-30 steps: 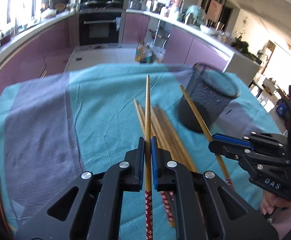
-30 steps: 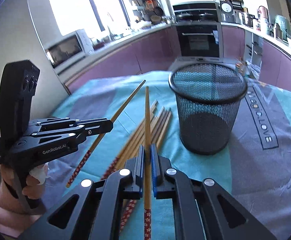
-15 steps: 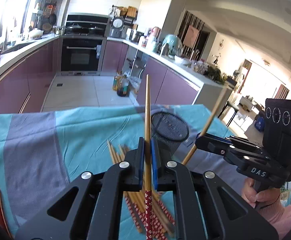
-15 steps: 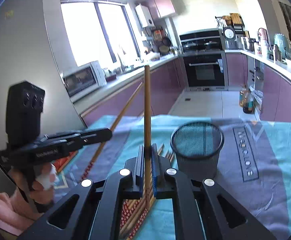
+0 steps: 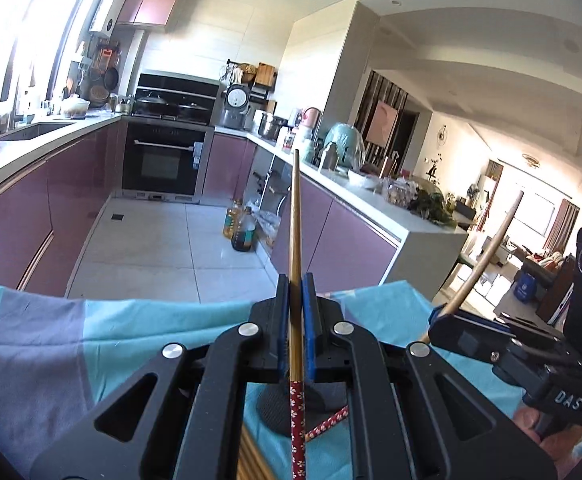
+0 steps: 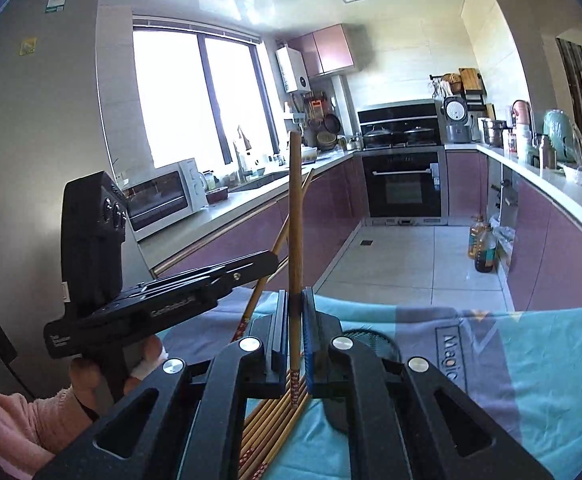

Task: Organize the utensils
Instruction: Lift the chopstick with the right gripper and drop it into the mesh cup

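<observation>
Both grippers, left gripper (image 5: pixel 296 300) and right gripper (image 6: pixel 296 312), each clamping chopstick (image 5: pixel 296 240), risen since earlier; mesh cup (image 6: pixel 371 344) now lower.

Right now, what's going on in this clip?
A person is sorting chopsticks at a table covered with a teal and grey cloth. The left gripper is shut on one chopstick, and the right gripper is shut on another chopstick; both are held above the table. More chopsticks lie in a pile on the cloth beside a black mesh cup, which neither held chopstick has entered yet.
</observation>
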Demonstrator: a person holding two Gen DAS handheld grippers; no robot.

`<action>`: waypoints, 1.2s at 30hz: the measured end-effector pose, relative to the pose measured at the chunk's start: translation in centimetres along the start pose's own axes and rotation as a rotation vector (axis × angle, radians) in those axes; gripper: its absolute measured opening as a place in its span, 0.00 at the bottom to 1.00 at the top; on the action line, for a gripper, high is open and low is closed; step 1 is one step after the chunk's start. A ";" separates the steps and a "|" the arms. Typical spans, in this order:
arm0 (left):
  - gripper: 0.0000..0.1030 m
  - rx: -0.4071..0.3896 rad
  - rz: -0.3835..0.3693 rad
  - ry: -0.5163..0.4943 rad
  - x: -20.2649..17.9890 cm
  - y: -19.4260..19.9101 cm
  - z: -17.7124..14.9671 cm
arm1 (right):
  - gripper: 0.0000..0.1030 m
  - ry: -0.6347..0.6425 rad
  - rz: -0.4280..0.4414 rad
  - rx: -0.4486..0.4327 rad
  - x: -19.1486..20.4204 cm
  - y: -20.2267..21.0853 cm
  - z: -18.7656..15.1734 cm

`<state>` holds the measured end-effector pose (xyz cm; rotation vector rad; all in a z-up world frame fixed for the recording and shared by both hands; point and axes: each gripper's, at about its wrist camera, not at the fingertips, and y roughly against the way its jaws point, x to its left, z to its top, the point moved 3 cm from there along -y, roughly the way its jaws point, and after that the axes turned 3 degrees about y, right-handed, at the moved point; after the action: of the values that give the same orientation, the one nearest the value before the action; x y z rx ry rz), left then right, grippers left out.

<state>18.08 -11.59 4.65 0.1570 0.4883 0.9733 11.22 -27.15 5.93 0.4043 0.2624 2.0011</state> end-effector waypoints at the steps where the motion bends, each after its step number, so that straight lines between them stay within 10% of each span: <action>1: 0.07 -0.009 -0.001 0.000 -0.4 -0.3 0.4 | 0.05 0.002 -0.006 -0.005 -0.3 0.0 0.3; 23: 0.07 0.003 -0.015 0.049 -0.6 -11.4 1.6 | 0.05 -0.033 -0.024 -0.056 -4.0 -1.1 3.1; 36: 0.07 0.069 0.056 0.015 1.0 -14.0 -3.0 | 0.05 -0.086 -0.046 0.166 -5.5 -6.9 -1.3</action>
<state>27.67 -18.83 -3.13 0.2266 0.5342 1.0129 18.69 -29.02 1.36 0.5834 0.3821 1.9178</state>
